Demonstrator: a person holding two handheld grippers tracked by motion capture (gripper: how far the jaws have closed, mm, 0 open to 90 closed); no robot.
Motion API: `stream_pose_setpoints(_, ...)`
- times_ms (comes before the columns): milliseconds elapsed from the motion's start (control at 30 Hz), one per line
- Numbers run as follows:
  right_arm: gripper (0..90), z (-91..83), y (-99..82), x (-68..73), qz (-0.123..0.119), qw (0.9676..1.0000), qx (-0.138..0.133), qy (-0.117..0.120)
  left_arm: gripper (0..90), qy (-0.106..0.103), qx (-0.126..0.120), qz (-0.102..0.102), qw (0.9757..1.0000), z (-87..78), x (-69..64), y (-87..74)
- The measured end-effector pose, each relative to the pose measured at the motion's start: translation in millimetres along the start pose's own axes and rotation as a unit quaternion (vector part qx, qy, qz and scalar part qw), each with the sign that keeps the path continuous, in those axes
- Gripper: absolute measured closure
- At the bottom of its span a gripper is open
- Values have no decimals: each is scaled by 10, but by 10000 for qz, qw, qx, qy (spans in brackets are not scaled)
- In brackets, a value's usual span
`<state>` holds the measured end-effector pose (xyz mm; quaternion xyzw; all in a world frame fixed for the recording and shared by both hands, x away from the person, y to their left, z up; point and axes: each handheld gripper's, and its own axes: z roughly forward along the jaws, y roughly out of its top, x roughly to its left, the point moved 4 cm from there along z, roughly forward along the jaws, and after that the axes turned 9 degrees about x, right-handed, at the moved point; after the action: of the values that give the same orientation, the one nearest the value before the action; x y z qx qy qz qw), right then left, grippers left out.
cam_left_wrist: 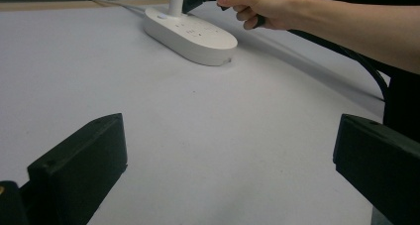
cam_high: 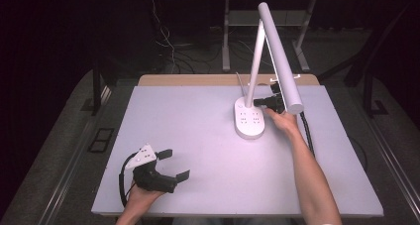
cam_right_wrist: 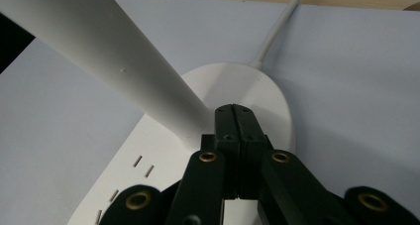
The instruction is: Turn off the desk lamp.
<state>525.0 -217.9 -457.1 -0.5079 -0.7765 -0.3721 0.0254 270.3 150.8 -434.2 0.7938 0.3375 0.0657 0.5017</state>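
Standing on the white table [cam_high: 198, 150], the desk lamp [cam_high: 261, 61] rises from an oval base [cam_high: 249, 118] with socket slots on its top. The right gripper [cam_right_wrist: 234, 111], jaws pressed together with nothing between them, sits over the base right beside the lamp's stem [cam_right_wrist: 124, 71]. The left gripper [cam_high: 171, 164] rests near the front edge, jaws spread wide, empty.

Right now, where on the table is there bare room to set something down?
The whole left half is bare, from the lamp base out to the left edge and down to the left gripper. The near right corner, right of the forearm, is free too. It is crowded at the far right, where the right gripper sits at the base.
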Motion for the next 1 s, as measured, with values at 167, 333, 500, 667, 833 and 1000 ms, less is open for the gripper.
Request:
stream_pose_setpoints(167,900,2,-8,5,72,10000,22,-42,0,-20,28,15,10000,12,-9,-1)
stream_pose_setpoints(333,900,5,-9,30,-23,9998,78,-171,0,-43,39,34,10000,21,-16,-2)
stream_pose_setpoints(500,900,-1,-5,44,-24,9997,74,-244,0,-28,9,11,10000,10,-11,1)
stream_pose_setpoints(667,900,-5,-2,39,21,9998,32,-198,0,-17,-1,7,10000,5,-6,2)
stream_pose_setpoints(833,900,-6,-4,32,30,9998,37,-177,0,-22,-4,16,10000,6,-11,2)
stream_pose_setpoints(1000,900,-6,-10,18,41,9999,30,-115,0,-23,2,21,10000,8,-14,1)
